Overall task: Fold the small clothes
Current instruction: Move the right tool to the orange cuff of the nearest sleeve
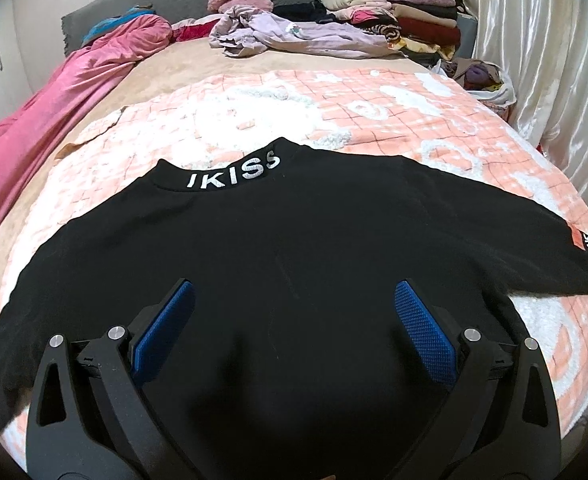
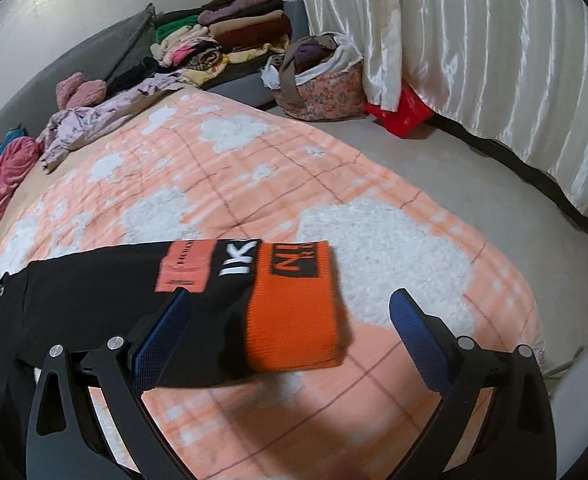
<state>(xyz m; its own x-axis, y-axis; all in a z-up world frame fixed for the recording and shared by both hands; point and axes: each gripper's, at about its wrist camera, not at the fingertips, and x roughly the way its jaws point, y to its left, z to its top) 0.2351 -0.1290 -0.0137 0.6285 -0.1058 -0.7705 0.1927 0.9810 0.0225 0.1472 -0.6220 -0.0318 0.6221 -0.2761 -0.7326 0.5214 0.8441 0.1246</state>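
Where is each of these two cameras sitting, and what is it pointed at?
Left wrist: rides on the left gripper, looking over the black top toward the clothes pile; only its open blue-padded fingers show.
Right wrist: rides on the right gripper, above the orange cuff, facing the curtain; only its open fingers show.
Shared: the top, the peach blanket, the pile.

Sweater (image 1: 294,248) flat on blanket (image 1: 394,120), clothes pile (image 1: 394,16) behind
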